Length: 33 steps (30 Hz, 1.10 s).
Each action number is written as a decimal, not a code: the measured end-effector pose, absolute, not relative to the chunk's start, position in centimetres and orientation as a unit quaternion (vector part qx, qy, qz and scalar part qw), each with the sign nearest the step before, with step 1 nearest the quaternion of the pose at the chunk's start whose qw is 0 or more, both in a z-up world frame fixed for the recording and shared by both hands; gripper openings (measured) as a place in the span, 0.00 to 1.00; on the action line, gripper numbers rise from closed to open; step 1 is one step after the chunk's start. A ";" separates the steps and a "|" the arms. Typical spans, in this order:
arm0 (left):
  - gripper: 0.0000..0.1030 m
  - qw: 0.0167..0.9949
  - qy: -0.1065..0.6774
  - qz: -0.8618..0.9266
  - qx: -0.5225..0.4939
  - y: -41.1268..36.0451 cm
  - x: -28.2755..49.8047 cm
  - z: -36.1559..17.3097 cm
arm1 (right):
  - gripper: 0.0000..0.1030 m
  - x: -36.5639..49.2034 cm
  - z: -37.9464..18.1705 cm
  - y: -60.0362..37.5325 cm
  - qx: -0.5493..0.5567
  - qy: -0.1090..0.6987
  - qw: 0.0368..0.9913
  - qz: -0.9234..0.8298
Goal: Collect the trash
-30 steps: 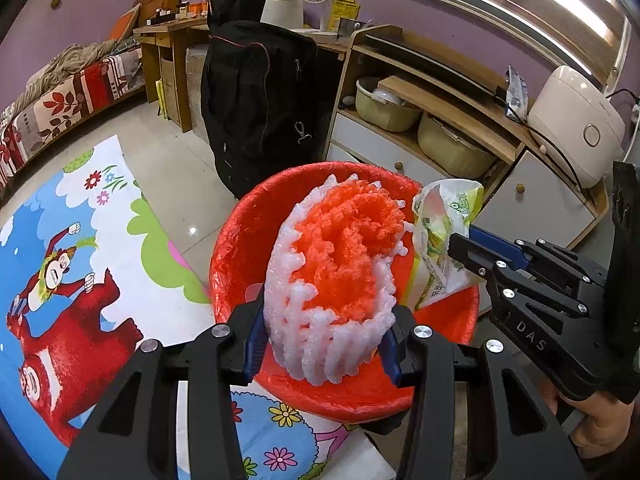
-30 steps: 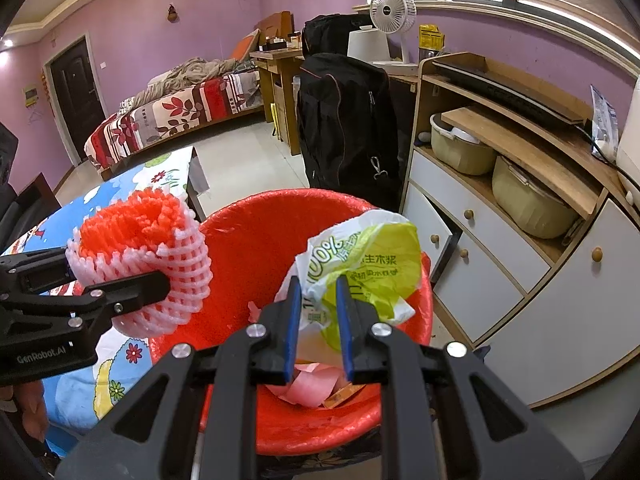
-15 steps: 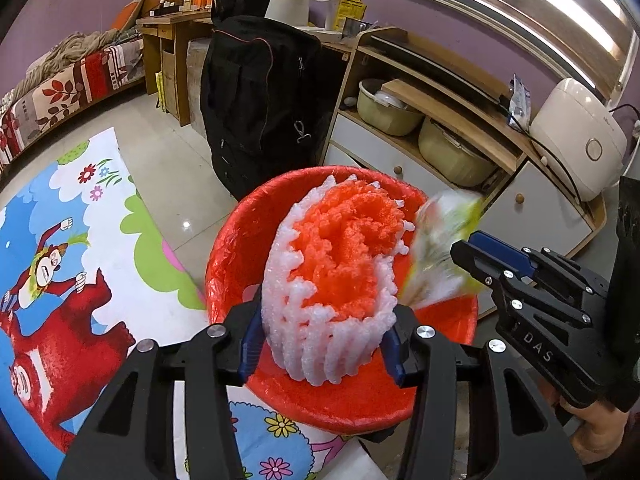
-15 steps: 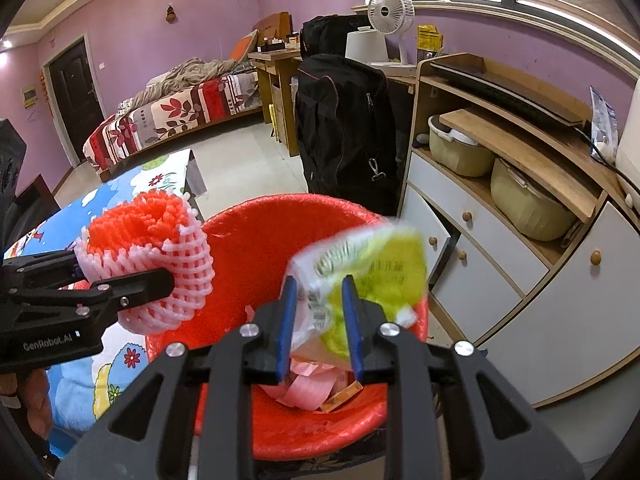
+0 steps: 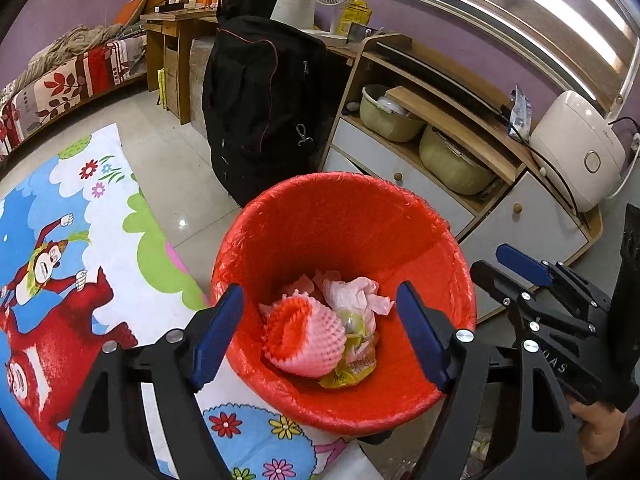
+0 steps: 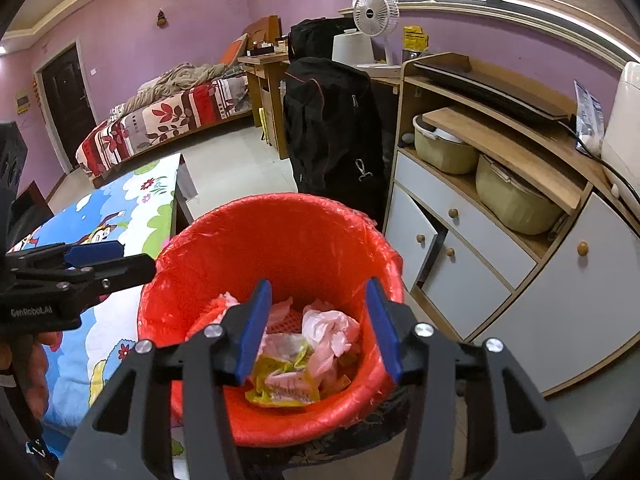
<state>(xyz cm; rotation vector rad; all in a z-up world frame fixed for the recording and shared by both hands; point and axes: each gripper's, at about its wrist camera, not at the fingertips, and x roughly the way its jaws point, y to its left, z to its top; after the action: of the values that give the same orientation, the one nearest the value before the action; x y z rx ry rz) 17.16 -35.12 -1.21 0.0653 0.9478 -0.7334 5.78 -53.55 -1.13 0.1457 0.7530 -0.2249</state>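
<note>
A bin lined with a red bag stands on the floor below both grippers. Inside lie the orange-and-white foam fruit net, a yellow-green snack wrapper and crumpled pink paper. My left gripper is open and empty above the bin's near side. My right gripper is open and empty above the bin; it also shows at the right of the left wrist view. The left gripper shows at the left edge of the right wrist view.
A table with a cartoon cloth stands left of the bin. A black bag stands behind it. A wooden cabinet with pots and a white rice cooker is on the right. A bed lies at the far left.
Both grippers opened. The foam net dropped from the left gripper and the snack wrapper from the right gripper into the bin.
</note>
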 end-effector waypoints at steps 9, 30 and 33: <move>0.87 0.826 0.452 -0.335 0.032 -31.8 13.9 -1.5 | 0.59 3.1 -0.7 -53.3 0.073 0.363 0.922 -0.110; 0.91 0.842 0.415 -0.336 0.076 -31.6 10.8 -0.9 | 0.71 1.5 -0.9 -51.7 0.065 0.364 0.924 -0.099; 0.91 0.841 0.416 -0.338 0.075 -31.8 10.9 -1.0 | 0.71 1.6 -0.9 -51.7 0.064 0.364 0.924 -0.100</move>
<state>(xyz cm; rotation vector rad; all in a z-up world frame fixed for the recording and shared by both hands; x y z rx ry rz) 10.89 -31.76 -1.00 0.1591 0.8787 -0.7152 1.58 -51.65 -0.91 0.1322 0.7470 -0.2051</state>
